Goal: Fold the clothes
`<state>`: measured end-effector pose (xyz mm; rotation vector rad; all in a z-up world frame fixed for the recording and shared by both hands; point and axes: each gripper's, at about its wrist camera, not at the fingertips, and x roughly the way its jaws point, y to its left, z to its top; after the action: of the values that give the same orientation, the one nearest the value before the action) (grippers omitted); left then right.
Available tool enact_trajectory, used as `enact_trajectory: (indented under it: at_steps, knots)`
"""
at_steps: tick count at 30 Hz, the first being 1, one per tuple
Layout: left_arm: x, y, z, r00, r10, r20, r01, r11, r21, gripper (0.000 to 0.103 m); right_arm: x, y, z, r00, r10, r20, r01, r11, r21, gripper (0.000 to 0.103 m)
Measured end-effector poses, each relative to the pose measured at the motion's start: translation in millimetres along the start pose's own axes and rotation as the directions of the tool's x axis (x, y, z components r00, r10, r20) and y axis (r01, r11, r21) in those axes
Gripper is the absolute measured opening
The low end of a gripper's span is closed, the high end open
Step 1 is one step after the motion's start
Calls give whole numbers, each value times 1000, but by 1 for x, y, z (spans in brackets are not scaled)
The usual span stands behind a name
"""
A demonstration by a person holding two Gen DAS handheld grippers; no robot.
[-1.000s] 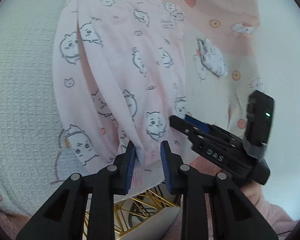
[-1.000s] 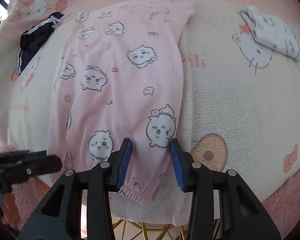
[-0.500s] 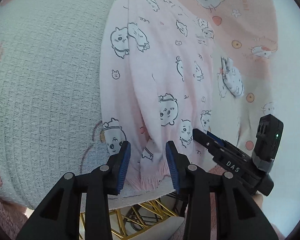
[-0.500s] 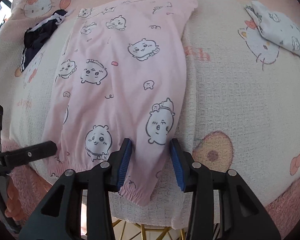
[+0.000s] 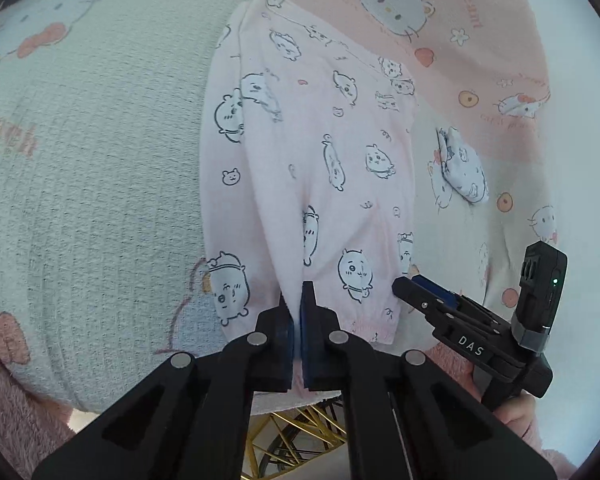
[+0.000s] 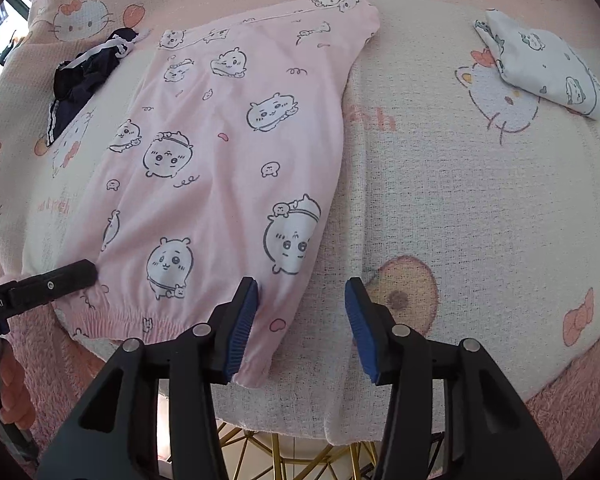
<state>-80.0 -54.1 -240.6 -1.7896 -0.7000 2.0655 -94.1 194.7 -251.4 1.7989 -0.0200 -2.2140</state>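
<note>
Pink pants (image 5: pixel 320 152) with a cartoon print lie flat on a cream blanket (image 5: pixel 92 184), hem toward me. My left gripper (image 5: pixel 298 292) is shut on a pinched ridge of the pants just above the elastic hem. From the right wrist view it shows as a black finger (image 6: pixel 60 278) at the hem's left end. My right gripper (image 6: pixel 300 304) hangs over the right hem corner of the pants (image 6: pixel 228 152), its jaws opening. Its left pad (image 6: pixel 246 320) rests against the cloth and its right pad is over bare blanket. It also shows in the left wrist view (image 5: pixel 420 288).
A folded white printed garment (image 6: pixel 540 68) lies at the far right, and a crumpled dark navy garment (image 6: pixel 84 80) at the far left. The blanket's front edge hangs over a gold wire frame (image 6: pixel 292 456). A person's hand (image 6: pixel 12 384) holds the left tool.
My left gripper's jaws have shut on a fold of the pants near the hem. The right jaws stand slightly wider, and the cloth between them lies flatter.
</note>
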Motion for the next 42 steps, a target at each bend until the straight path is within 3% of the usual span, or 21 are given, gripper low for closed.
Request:
enact_trajectory:
  at_steps: [3,5,7,9,10,12,13,16,18,22,24,25,26,29,33,35,38,42]
  knots:
    - [10,16,-5,999,12,-53,-14,999,-36,2,2,7,1,1000,-13,1,13,1000,-12,47]
    - [31,24,-8,994,10,-109,-19,997,-79,2,16,12,-2,993,-109,-46,106,993,-58,56]
    - [33,27,-7,992,5,-123,-16,996,-87,3,21,8,-7,991,-119,-56,116,992,-54,57]
    - [24,19,-5,989,86,-122,-90,996,-27,5,18,2,-9,993,-95,-77,94,995,-13,57]
    - [19,15,-4,984,131,-119,-131,991,8,10,14,-1,-10,993,-80,-83,80,997,7,57]
    - [1,3,-3,975,211,-72,-207,977,60,20,2,-1,-8,996,-65,-58,66,998,15,57]
    - [-8,-4,-2,973,228,-37,-224,971,83,20,-4,1,-5,997,-65,-36,66,998,8,57]
    - [-18,-29,6,985,170,23,-172,973,153,20,-13,19,3,999,-45,15,45,998,-40,57]
    - [-4,-42,13,990,141,12,-140,968,207,20,-10,35,9,1000,-13,16,14,997,-76,57]
    - [37,-39,15,975,205,-82,-183,957,225,20,18,24,-5,994,-79,-74,67,985,-158,57]
    - [41,-31,8,966,238,-101,-209,949,236,20,18,20,-18,992,-102,-72,87,978,-189,57]
    - [37,-26,5,959,262,-106,-232,944,233,20,17,16,-24,989,-123,-78,106,975,-193,60]
    - [32,-21,2,951,288,-109,-258,939,229,20,15,9,-28,986,-139,-91,121,977,-178,69]
    - [21,-18,0,956,279,-93,-255,945,205,21,4,-6,-29,991,-75,-109,63,992,-108,71]
    - [17,-42,0,973,230,-34,-215,945,246,22,-14,21,-19,1000,-22,-17,20,992,-126,69]
    - [26,-51,-1,980,193,-55,-172,949,266,22,-10,34,-18,1000,20,-25,-23,990,-138,68]
    - [48,-52,-11,955,274,-114,-229,925,301,22,20,37,-25,992,-62,-109,38,977,-212,68]
    - [33,-38,-19,960,248,-126,-206,937,282,23,18,22,-38,993,-10,-117,-13,981,-194,68]
